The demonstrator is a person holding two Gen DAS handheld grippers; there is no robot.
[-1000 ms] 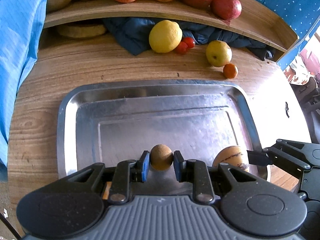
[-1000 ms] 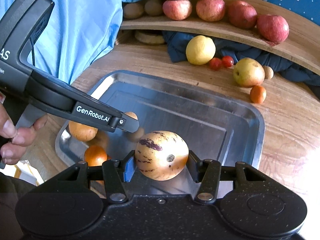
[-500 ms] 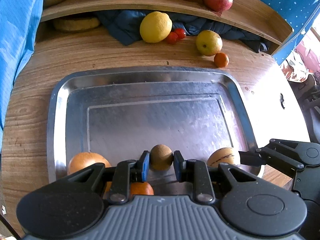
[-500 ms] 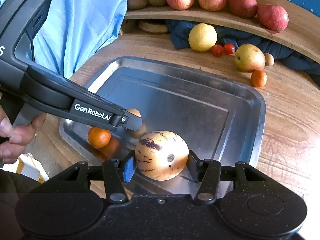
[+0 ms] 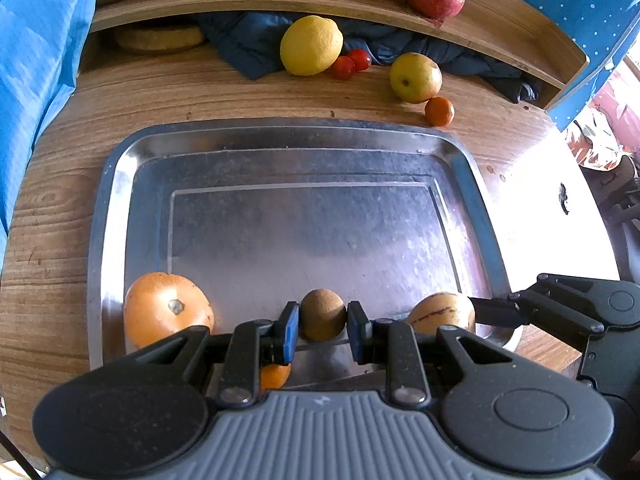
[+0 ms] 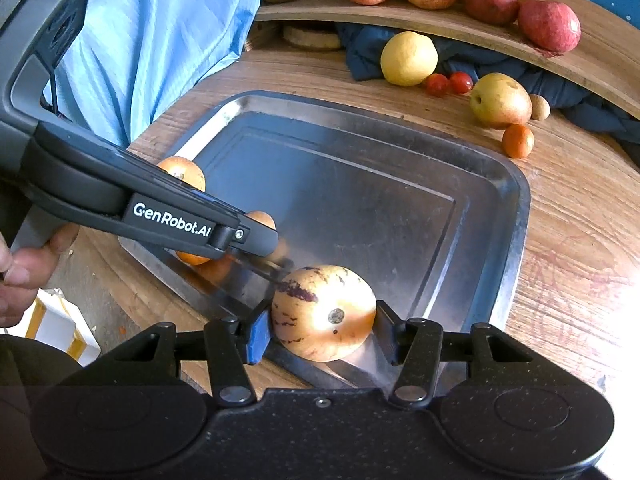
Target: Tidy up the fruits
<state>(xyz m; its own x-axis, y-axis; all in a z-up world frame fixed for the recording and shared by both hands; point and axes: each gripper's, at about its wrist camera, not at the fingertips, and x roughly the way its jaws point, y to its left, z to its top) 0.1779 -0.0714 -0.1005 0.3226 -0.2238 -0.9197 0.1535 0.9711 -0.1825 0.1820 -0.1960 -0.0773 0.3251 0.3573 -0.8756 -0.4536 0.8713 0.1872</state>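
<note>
- Between the left gripper [image 5: 323, 326] pads sits one small brown round fruit [image 5: 322, 313], matte and rough-skinned, clamped tight just above the near edge of the tray [image 5: 304, 136].
- Right gripper [image 6: 323, 330]: pads pressed on one smooth cream egg-shaped fruit [image 6: 324, 312] with purple streaks, at the tray's near rim.
- One shiny rectangular metal tray with rounded corners.
- Left of the left gripper: one glossy orange [image 5: 166, 308]; one smaller orange fruit [image 5: 275, 376] under its finger.
- Beyond the tray: one yellow dimpled lemon [image 5: 311, 45], two red cherry tomatoes [image 5: 351, 63].
</note>
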